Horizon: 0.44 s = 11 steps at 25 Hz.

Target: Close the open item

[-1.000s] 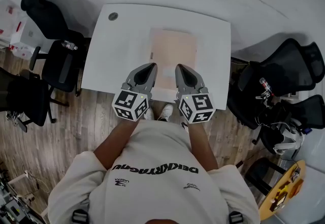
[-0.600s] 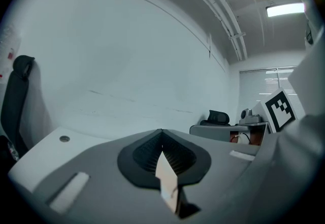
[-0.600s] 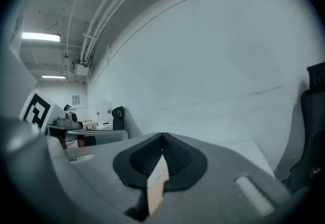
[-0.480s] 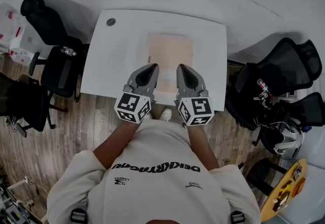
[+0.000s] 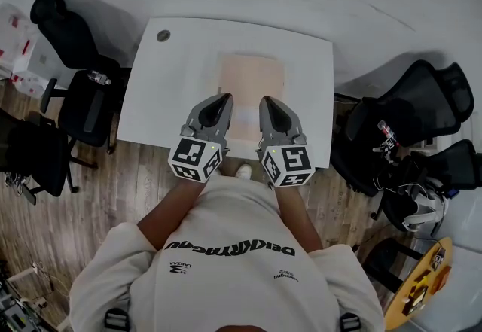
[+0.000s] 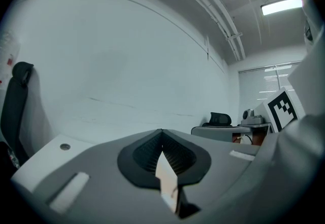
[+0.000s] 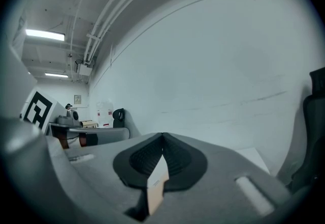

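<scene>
Over the last second the left gripper [image 5: 224, 98] and the right gripper [image 5: 265, 100] have barely moved. They stay side by side, near each other but apart, and only the scene under them has drifted a little in the head view. Neither has reached for anything, so I judge that no closing move is under way right now.

Each gripper's own view shows its jaws closed tip to tip with nothing clamped. A pale sliver shows in the slot behind each pair of pads, and I cannot tell what it is.

Both point forward and hover over the near edge of the white rectangular tabletop [image 5: 169, 93], touching nothing.

Just ahead of the tips and partly under them lies the pale peach flat rectangular item [image 5: 252, 76], which I take to be the task's thing. It lies flat and looks like a single panel. From here I cannot tell whether it is open or already shut, so how far the task has got is uncertain.
</scene>
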Tool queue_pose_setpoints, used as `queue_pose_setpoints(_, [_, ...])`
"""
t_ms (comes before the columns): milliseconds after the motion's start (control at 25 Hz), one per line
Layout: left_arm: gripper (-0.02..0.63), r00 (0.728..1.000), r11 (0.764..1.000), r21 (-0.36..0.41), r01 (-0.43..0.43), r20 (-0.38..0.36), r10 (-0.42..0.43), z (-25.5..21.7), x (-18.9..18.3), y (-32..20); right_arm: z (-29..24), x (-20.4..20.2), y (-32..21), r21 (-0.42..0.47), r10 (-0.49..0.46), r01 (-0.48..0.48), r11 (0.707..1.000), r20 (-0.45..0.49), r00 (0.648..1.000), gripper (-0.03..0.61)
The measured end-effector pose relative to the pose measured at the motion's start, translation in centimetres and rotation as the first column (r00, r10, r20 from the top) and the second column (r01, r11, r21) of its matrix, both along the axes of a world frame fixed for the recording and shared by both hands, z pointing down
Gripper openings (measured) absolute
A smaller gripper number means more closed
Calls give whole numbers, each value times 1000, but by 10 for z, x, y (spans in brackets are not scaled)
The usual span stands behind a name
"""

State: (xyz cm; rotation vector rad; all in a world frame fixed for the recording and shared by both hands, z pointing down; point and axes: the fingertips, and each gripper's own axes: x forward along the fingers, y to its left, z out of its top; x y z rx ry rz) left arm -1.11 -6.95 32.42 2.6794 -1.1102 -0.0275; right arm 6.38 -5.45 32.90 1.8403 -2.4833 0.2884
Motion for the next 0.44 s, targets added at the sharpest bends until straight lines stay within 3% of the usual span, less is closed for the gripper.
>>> queue_pose_setpoints(440, [5, 1000, 1000, 23, 8, 11, -9, -1, 2, -7, -5, 2, -5, 16, -5, 5, 1000, 0, 1000, -2])
